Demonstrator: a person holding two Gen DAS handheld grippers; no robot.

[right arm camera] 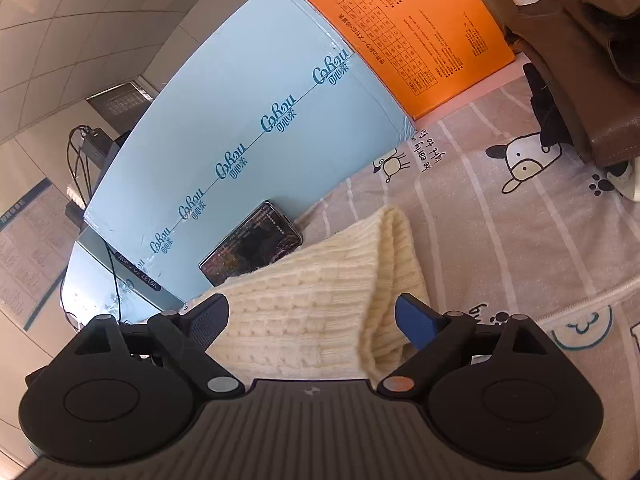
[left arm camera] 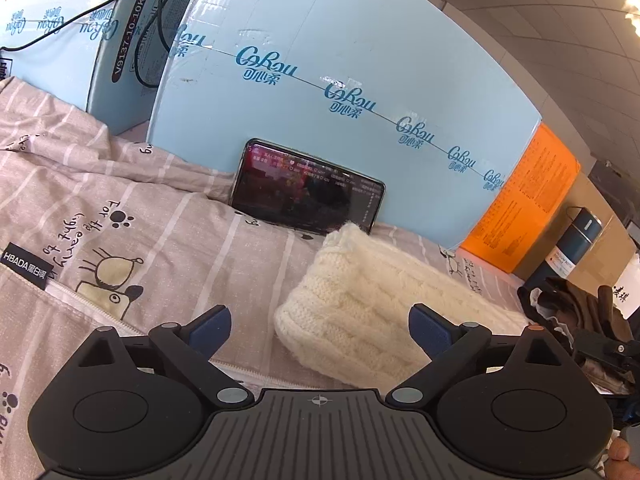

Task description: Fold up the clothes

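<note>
A cream cable-knit sweater [left arm camera: 372, 304] lies folded into a compact bundle on the pink striped bedsheet [left arm camera: 160, 216]. My left gripper [left arm camera: 320, 330] hovers open just in front of the bundle's near left corner, nothing between its blue-padded fingers. In the right wrist view the same sweater [right arm camera: 320, 292] fills the space ahead, its ribbed hem doubled over on the right. My right gripper [right arm camera: 312, 320] is open, its fingers wide on either side of the knit's near edge, gripping nothing.
A phone [left arm camera: 308, 190] with a lit screen leans against a large light-blue carton [left arm camera: 340, 60] behind the sweater. An orange box [left arm camera: 520, 200] and a dark vacuum bottle [left arm camera: 576, 244] stand to the right. Brown clothing [right arm camera: 580, 60] is piled at the far right.
</note>
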